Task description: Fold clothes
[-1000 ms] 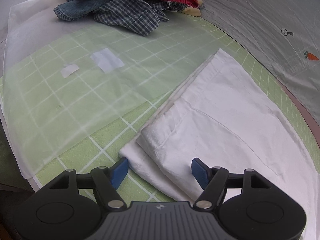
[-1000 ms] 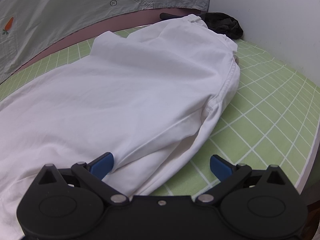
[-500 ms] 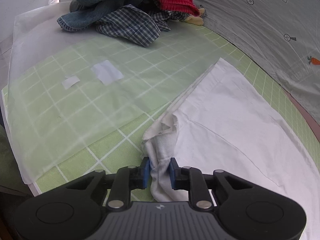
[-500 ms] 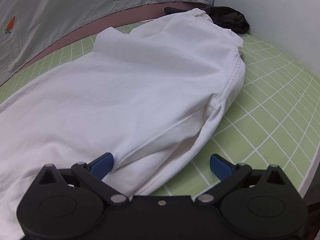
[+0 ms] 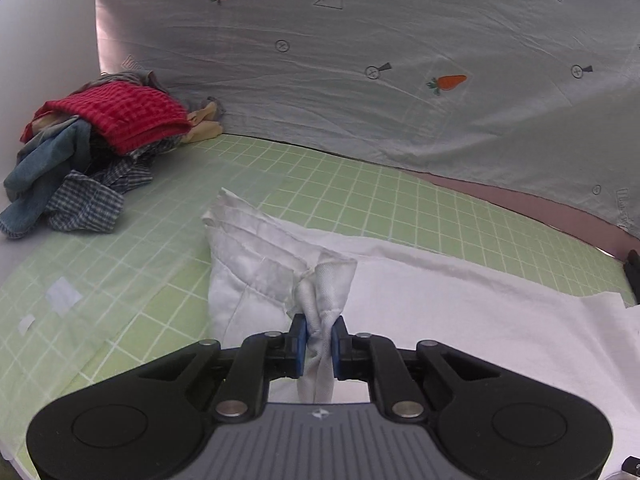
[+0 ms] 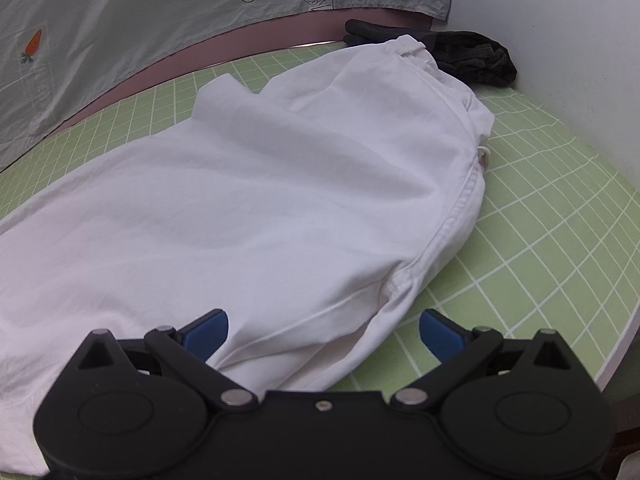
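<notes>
Staged recording bench: green grid mat (image 5: pixel 360 200), printed backdrop sheet (image 5: pixel 360 60), clothes heap (image 5: pixel 92 152).

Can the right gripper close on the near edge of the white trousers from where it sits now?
Probably yes. The right gripper is open, and the white trousers bulge up between its fingers with nothing else lying over that edge. The green mat beside it is bare.

The left gripper (image 5: pixel 319 340) has its fingers pinched tight together, cloth bunched between them. The right gripper (image 6: pixel 323 330) has its fingers spread wide.
</notes>
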`<move>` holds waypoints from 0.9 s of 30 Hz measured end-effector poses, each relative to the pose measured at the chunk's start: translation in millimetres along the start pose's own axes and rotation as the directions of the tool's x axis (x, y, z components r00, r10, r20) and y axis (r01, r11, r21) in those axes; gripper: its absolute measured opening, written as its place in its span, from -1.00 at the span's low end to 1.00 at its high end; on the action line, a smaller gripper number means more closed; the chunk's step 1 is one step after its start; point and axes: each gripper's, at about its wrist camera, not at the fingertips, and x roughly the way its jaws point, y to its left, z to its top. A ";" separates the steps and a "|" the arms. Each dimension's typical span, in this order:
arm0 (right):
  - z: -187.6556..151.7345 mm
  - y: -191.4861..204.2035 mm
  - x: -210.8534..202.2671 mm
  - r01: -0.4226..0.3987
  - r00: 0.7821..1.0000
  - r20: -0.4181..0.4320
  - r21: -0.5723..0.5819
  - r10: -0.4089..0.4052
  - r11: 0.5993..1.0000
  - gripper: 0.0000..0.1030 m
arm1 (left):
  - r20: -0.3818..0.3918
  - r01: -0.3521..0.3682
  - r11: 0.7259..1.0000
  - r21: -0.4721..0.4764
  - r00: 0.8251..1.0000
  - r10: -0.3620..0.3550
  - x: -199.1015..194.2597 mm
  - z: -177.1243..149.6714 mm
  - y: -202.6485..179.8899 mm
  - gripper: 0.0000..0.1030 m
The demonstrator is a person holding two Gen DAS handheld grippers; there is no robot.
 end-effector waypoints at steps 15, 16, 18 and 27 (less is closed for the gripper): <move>12.0 -65.8 17.0 -0.024 0.999 -0.026 0.023 0.025 0.999 1.00 | -0.279 0.196 0.957 0.214 0.951 -0.132 13.5 -114.4 -127.6 -0.71; 11.9 -66.9 18.4 -0.032 0.999 -0.029 0.019 0.033 0.999 1.00 | -0.287 0.199 0.958 0.207 0.948 -0.135 14.0 -113.8 -127.4 -0.67; 11.9 -69.1 20.3 -0.049 0.998 -0.034 0.012 0.049 0.999 1.00 | -0.302 0.205 0.959 0.195 0.943 -0.141 15.1 -112.6 -126.9 -0.60; 21.5 -79.8 12.6 -0.086 0.996 0.021 -0.014 0.087 0.996 1.00 | -0.344 0.250 0.959 0.132 0.919 -0.192 -3.5 -85.7 -126.0 0.57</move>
